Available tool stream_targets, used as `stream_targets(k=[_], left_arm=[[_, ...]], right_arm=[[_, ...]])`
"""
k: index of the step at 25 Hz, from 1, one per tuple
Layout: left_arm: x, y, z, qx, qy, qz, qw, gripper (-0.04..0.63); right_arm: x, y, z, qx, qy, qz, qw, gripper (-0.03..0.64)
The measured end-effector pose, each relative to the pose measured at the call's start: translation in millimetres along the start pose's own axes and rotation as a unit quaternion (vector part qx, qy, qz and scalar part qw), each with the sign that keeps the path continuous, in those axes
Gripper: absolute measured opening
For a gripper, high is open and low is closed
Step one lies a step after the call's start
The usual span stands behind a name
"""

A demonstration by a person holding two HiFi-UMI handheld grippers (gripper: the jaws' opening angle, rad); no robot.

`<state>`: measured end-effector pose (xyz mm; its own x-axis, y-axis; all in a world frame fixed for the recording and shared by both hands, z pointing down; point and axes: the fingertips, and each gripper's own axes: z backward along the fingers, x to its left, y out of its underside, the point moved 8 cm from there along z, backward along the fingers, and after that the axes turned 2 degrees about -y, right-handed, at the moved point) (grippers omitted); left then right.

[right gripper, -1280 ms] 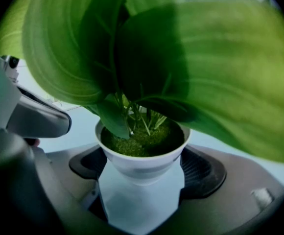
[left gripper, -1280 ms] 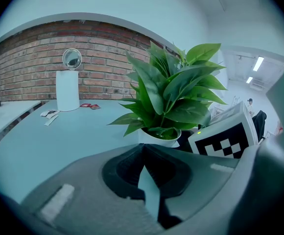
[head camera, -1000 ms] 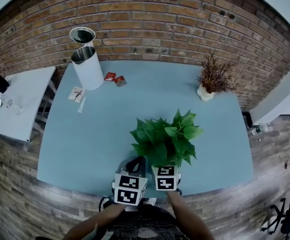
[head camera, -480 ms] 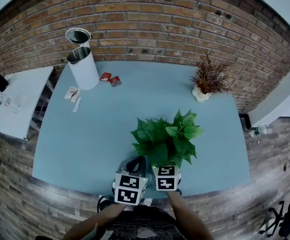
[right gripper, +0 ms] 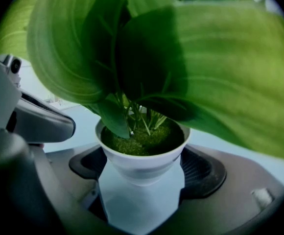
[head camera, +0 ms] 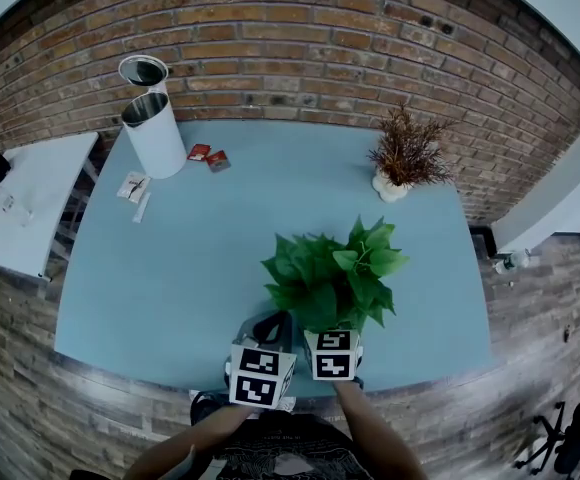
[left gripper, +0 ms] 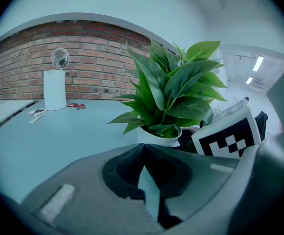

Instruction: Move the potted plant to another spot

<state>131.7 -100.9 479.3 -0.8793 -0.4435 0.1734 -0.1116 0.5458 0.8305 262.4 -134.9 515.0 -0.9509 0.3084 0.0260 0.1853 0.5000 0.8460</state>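
Note:
The potted plant [head camera: 330, 278] has broad green leaves and a small white pot [right gripper: 142, 158]. It sits near the front edge of the light-blue table [head camera: 190, 268]. My right gripper [head camera: 335, 334] is shut on the pot, with one jaw on each side of it [right gripper: 142, 180]. The leaves hide most of that gripper's view. My left gripper [head camera: 270, 328] is just left of the plant, shut with nothing between its jaws [left gripper: 143, 148]. From the left gripper view the plant [left gripper: 169, 92] stands straight ahead, with the right gripper's marker cube [left gripper: 227, 133] beside it.
A tall white bin [head camera: 153, 128] with its round lid [head camera: 142, 70] raised stands at the table's far left corner. Red packets [head camera: 208, 156] and papers [head camera: 135, 188] lie next to it. A dried plant in a white vase [head camera: 400, 160] is far right. A white side table [head camera: 25, 208] stands left, against a brick wall.
The bin, packets and dried plant have slid left in the head view. The green plant and both grippers keep their place in the frame. Both grippers' states are unchanged.

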Motion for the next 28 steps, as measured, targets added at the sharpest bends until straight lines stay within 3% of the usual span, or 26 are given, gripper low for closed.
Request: stream_targets(k=[18, 28], left_arm=[[-34, -1, -24, -0.001, 0.018, 0.002, 0.9998, -0.005], [-36, -6, -22, 0.008, 0.007, -0.004, 0.9999, -0.004]], right_arm=[[-42, 11, 13, 0.0, 0.014, -0.006, 1.0, 0.472], [-43, 7, 19, 0.001, -0.004, -0.013, 1.0, 0.472]])
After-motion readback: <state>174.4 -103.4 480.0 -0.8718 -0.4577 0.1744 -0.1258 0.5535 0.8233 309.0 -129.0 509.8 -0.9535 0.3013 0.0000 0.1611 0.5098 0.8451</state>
